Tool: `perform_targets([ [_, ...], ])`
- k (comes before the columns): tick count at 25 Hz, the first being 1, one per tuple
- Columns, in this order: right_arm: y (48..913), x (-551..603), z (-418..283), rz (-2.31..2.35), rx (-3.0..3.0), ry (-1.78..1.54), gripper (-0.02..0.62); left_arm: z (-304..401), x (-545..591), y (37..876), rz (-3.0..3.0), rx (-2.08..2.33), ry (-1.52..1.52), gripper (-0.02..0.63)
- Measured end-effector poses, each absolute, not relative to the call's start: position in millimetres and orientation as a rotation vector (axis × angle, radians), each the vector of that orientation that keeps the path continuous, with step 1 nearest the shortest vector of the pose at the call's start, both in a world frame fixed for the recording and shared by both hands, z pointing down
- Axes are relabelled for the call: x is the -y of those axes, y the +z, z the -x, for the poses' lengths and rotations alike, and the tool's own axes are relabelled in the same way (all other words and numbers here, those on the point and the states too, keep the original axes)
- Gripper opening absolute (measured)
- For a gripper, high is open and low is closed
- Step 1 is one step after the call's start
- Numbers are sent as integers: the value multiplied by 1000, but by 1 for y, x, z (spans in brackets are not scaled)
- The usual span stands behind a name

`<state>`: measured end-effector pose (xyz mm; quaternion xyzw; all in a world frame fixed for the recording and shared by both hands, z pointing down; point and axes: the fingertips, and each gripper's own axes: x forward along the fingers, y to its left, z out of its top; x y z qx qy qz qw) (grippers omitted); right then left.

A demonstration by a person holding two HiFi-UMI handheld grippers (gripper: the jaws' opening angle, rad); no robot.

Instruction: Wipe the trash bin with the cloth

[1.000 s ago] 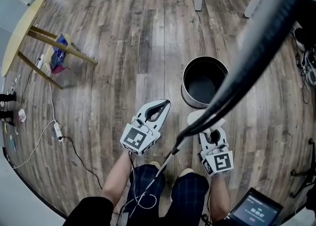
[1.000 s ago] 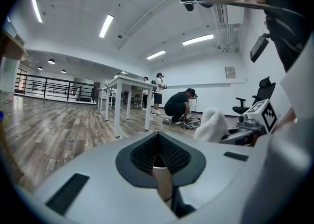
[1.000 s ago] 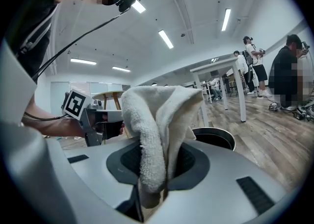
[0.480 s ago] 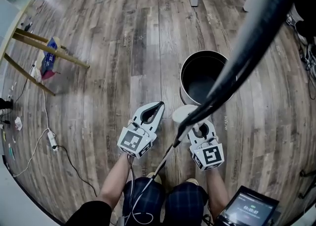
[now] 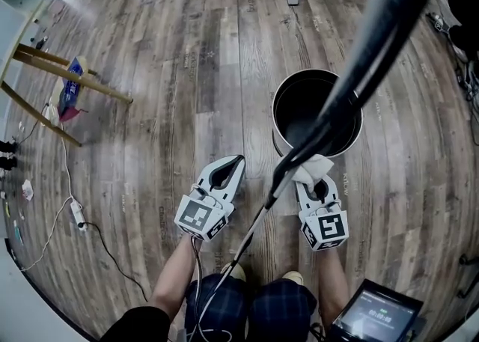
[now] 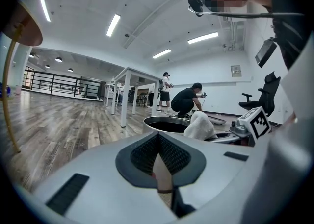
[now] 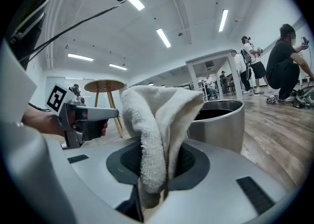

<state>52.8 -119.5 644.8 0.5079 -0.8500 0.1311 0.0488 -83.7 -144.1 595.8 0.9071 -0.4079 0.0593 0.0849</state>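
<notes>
The round metal trash bin stands on the wood floor, its dark inside showing nothing. My right gripper is shut on a white terry cloth, which sits right at the bin's near wall. In the right gripper view the cloth stands up out of the jaws, with the bin just behind it. My left gripper is shut on nothing, to the left of the bin and apart from it. In the left gripper view the bin and the cloth lie ahead to the right.
A dark cable crosses the head view in front of the bin. A wooden stool with a blue bag, a power strip and cords lie at the left. A tablet is at the bottom right. People work behind the bin.
My right gripper has carried the cloth forward, from a gap short of the bin up to its near wall. The left gripper stayed shut and kept its place.
</notes>
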Motion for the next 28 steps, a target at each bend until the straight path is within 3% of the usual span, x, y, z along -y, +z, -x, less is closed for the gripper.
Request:
perform_targets([
  [16,655,114,-170,-1847,2391,372,92,72,137,598,-2729,1194,150,-3],
  [28,645,107,-177,-1880,2405,345,92,76,130,595,-2732,1206,141,-3],
])
